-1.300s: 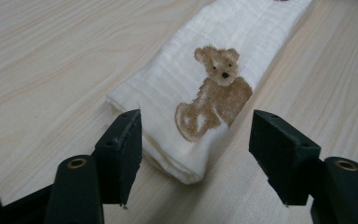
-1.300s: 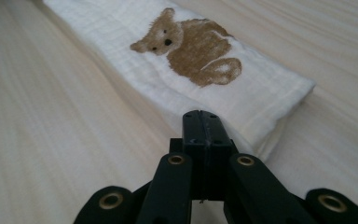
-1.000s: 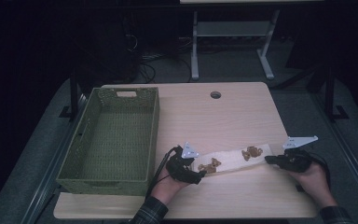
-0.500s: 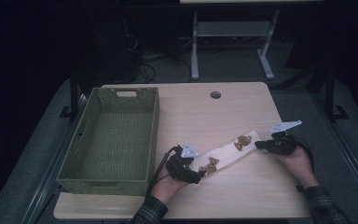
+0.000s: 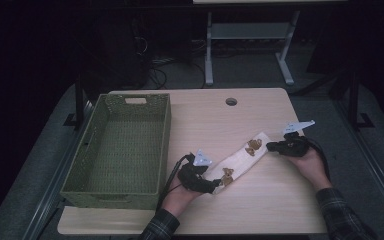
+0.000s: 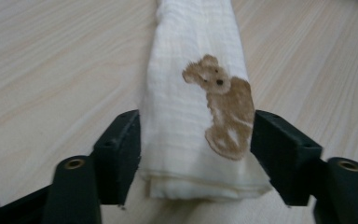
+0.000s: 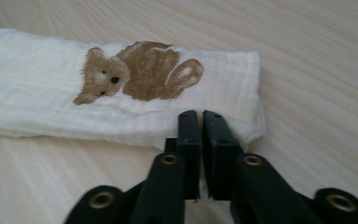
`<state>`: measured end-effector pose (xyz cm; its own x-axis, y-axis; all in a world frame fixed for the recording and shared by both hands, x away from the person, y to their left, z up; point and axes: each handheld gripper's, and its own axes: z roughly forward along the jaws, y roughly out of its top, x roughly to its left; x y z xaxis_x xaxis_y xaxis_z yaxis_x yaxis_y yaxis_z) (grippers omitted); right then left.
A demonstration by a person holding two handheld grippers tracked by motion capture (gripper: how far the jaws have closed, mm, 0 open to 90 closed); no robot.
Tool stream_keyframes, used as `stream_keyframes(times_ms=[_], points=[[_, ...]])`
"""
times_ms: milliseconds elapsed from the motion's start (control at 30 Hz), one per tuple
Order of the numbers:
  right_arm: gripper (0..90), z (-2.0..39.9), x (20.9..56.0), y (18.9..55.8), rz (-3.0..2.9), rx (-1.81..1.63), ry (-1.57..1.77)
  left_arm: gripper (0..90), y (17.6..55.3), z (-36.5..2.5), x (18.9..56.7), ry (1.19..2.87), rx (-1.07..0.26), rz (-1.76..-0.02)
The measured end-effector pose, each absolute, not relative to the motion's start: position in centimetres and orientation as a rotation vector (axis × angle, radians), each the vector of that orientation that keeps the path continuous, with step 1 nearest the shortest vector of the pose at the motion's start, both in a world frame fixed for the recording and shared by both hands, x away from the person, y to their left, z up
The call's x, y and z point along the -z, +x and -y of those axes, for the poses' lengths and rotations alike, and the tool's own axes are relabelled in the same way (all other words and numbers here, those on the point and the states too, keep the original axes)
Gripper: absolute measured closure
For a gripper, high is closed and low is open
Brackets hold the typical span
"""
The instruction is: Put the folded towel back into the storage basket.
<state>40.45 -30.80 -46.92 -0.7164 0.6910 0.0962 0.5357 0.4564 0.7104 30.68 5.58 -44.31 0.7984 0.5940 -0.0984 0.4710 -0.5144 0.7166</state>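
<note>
1. Now the folded cloth with teddy-bear prints lies as a long strip on the table, slanting from lower centre up toward the right of the high view; a second ago it lay flatter and reached further right.
2. Its right end has swung up and in toward the middle as the right hand-held gripper came leftward with it.
3. That right hand-held gripper has just been opening a crack; in the right gripper view its jaws stand almost together, touching the cloth's near edge, with nothing visibly pinched between them.
4. Meanwhile the left hand-held gripper has just been closing; its jaws straddle the strip's lower end and meet its two sides.
5. Likely the strip is shortened for another fold, or for a lift into the green woven basket at the left, with the left side now taking hold.
</note>
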Motion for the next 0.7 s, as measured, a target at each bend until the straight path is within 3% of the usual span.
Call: stream_keyframes(times_ms=[100,333,700], points=[[69.5,31.3,46.3,39.8,-2.492,-1.153,1.062,50.9,31.6,-5.5,44.2,2.199,-0.235,-0.794],[54.9,31.7,45.3,38.7,-2.503,-1.212,1.049,89.3,33.2,-4.9,43.8,2.223,-0.29,-0.847],[40.7,31.5,45.3,38.8,-2.495,-1.215,1.041,89.5,33.5,-4.1,45.5,2.32,-0.203,-0.869]])
